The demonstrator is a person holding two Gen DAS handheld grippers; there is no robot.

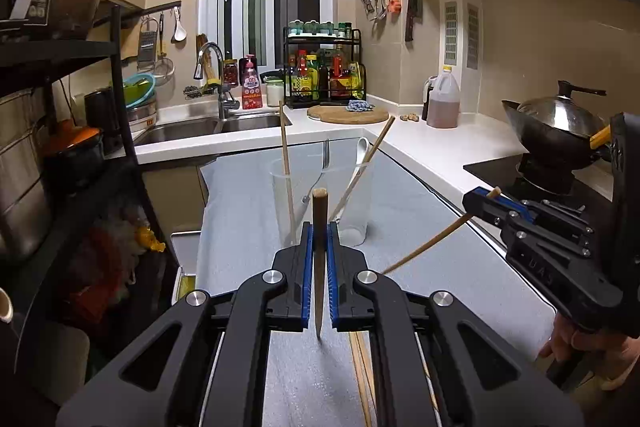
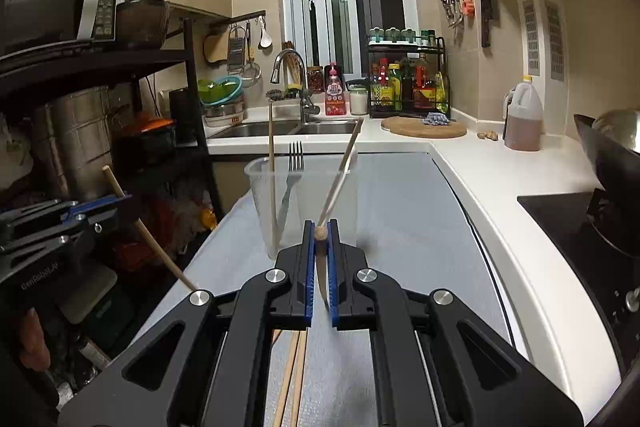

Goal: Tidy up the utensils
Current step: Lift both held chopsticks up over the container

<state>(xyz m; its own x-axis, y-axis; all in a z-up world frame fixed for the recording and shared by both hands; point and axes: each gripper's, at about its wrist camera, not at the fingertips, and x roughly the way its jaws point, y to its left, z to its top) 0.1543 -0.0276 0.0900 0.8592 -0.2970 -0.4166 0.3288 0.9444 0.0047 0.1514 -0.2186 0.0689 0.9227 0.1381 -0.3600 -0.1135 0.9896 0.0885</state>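
Note:
My left gripper (image 1: 320, 229) is shut on a wooden chopstick (image 1: 319, 259), which I see almost end-on above the grey mat (image 1: 440, 291). My right gripper (image 2: 320, 227) is shut on a second chopstick (image 2: 321, 267); in the left wrist view it stands at the right (image 1: 478, 201), its stick (image 1: 428, 247) slanting down. Ahead stand two clear cups. The left cup (image 2: 262, 203) holds a chopstick (image 2: 271, 147) and a fork (image 2: 295, 157). The right cup (image 1: 358, 203) holds a white spoon (image 1: 362, 151) and a chopstick (image 1: 380, 139). Loose chopsticks (image 2: 294, 375) lie on the mat under the grippers.
A sink (image 1: 208, 127) with faucet (image 1: 212, 67) is behind the cups. The white counter (image 2: 500, 187) runs right to a wok (image 1: 560, 123) on the stove. A round board (image 1: 348, 114), oil jug (image 1: 443, 99) and bottle rack (image 1: 324, 75) stand at the back. A dark shelf unit (image 1: 80, 147) crowds the left.

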